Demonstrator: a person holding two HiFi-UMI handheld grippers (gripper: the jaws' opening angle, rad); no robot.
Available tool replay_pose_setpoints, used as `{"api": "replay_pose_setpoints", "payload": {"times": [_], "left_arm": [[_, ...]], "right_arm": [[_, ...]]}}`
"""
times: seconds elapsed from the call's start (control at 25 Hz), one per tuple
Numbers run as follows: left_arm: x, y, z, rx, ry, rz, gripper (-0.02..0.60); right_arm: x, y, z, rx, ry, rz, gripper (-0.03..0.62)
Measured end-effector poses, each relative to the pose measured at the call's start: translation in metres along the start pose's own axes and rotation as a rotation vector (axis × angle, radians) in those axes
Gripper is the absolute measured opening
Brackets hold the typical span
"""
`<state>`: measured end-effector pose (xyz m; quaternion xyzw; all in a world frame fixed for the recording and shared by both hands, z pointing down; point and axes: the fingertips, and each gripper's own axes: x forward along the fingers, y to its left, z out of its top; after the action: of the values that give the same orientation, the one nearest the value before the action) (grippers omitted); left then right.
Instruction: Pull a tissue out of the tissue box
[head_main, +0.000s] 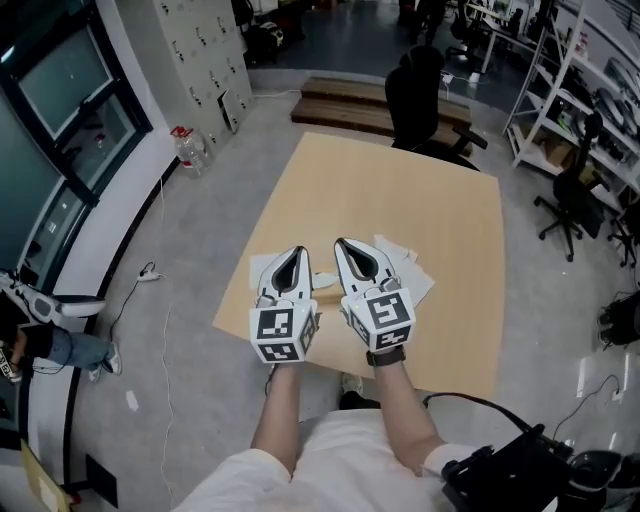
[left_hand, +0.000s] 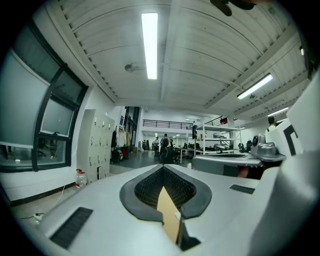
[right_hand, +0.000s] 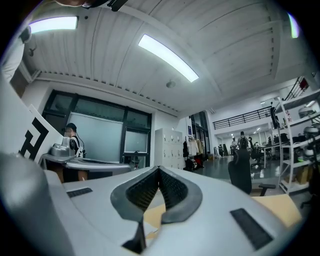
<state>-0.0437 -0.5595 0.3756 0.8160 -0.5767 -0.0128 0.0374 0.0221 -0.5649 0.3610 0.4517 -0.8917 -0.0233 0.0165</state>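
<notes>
Left claw (head_main: 297, 252) and right claw (head_main: 343, 243) both closed on nothing, side by side above worktop (head_main: 440, 200). White sheets (head_main: 408, 265), likely tissues, lie loose just beyond right claw. Tissue box not discernible. No pull under way, apparently.

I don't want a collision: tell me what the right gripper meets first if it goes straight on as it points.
Nothing close, as far as shown. The right gripper, jaws shut, points about level above the table; the office chair sits off to its right. Depth is unclear.
</notes>
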Motion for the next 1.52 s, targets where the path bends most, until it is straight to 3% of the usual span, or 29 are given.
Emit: {"api": "replay_pose_setpoints", "payload": {"times": [0.28,0.4,0.72,0.96,1.08,1.28,1.52], "left_arm": [[0.045,-0.002,-0.039,-0.007,0.070,0.013,0.002],[0.054,0.007,-0.053,-0.035,0.109,-0.019,0.002],[0.071,0.058,-0.111,-0.113,0.223,0.032,0.002],[0.078,0.071,-0.135,-0.106,0.266,-0.035,0.002],[0.081,0.075,-0.152,-0.129,0.288,-0.039,0.002],[0.085,0.078,-0.175,-0.158,0.326,-0.057,0.002],[0.086,0.083,-0.204,-0.191,0.373,-0.066,0.002]], "right_arm": [[0.032,-0.033,-0.046,0.016,0.094,0.061,0.003],[0.044,-0.036,-0.076,0.031,0.177,0.088,0.003],[0.070,-0.032,-0.149,-0.018,0.375,0.167,0.003],[0.080,-0.014,-0.195,-0.075,0.502,0.220,0.003],[0.083,-0.007,-0.225,-0.116,0.568,0.256,0.003],[0.081,0.004,-0.255,-0.047,0.638,0.287,0.005],[0.077,0.016,-0.296,-0.122,0.753,0.305,0.005]]}}
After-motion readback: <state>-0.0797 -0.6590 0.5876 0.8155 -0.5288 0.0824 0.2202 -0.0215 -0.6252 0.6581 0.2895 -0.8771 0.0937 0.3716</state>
